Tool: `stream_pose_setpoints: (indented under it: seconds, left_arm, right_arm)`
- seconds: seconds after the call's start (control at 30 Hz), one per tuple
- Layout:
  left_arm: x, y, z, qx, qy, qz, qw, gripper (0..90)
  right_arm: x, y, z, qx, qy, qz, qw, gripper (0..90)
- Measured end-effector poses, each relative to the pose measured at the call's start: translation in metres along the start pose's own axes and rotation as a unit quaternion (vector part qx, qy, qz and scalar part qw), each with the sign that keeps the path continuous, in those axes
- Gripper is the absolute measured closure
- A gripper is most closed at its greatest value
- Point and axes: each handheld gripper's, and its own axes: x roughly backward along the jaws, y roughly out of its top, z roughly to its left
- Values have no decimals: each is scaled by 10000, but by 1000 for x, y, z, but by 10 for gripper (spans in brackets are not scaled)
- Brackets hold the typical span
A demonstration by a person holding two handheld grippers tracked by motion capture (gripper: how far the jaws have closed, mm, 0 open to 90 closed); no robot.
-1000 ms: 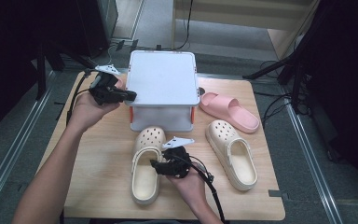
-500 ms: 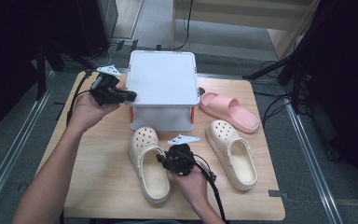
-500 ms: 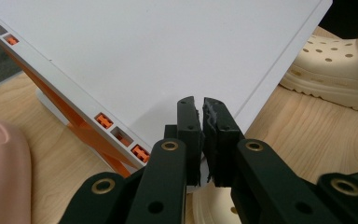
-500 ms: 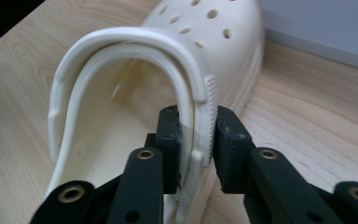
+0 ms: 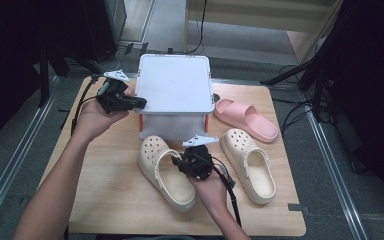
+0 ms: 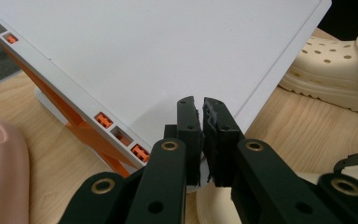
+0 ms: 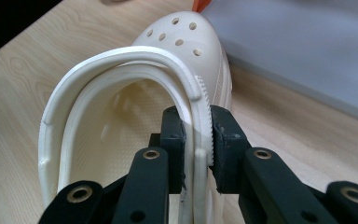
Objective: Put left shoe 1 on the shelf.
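Note:
A cream clog [image 5: 162, 167] lies at the front middle of the wooden table [image 5: 105, 190], toe toward the back left. My right gripper [image 5: 195, 162] is shut on its right side rim; the right gripper view shows the jaws [image 7: 196, 126] clamping the rim and heel strap of the clog [image 7: 186, 42]. Its mate, a second cream clog [image 5: 250, 160], lies to the right, also seen as the clog [image 6: 335, 70]. My left gripper [image 5: 130, 102] is held at the left edge of a white lidded box [image 5: 175, 85]. Its jaws [image 6: 201, 105] are shut over the lid's corner [image 6: 144, 56], with nothing between them.
A pink slide [image 5: 245, 119] lies right of the box, behind the second clog. The box has orange latches [image 6: 105, 120] along its side. Bare wood shows at the table's front left. Dark stands and cables surround the table.
The right gripper has dragged the held clog, swinging its heel to the right and turning its toe toward the back left. The left gripper has stayed at the lid's edge.

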Motion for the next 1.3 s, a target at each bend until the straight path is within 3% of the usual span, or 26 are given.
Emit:
stream_pose_setpoints:
  seconds: [0.23, 0.47, 0.7, 0.77, 1.07, 1.17, 1.3]
  left_arm:
    - [0, -1, 0, 51, -45, -36, 10000, 851]
    - [0, -1, 1, 62, -81, -39, 9999, 852]
    - [0, -2, 2, 64, -163, -31, 9998, 853]
    - [0, -2, 2, 58, -158, -37, 9999, 852]
    - [0, -2, 2, 46, -153, -36, 9999, 852]
    - [0, -2, 2, 46, -152, -36, 9999, 852]
    - [0, -2, 2, 59, -156, -35, 9999, 852]
  right_arm:
    - [2, 25, -6, 62, -90, -190, 9998, 783]
    - [-19, 49, -23, 73, -375, -212, 9990, 783]
    - [-41, 51, -36, -98, -672, -297, 9972, 782]
    - [-47, 51, -39, -265, -742, -409, 9961, 782]
    - [-61, 52, -43, -713, -629, -507, 9942, 766]
    - [-62, 51, -42, -696, -626, -526, 9942, 754]
    - [-58, 51, -41, -500, -619, -595, 9951, 699]
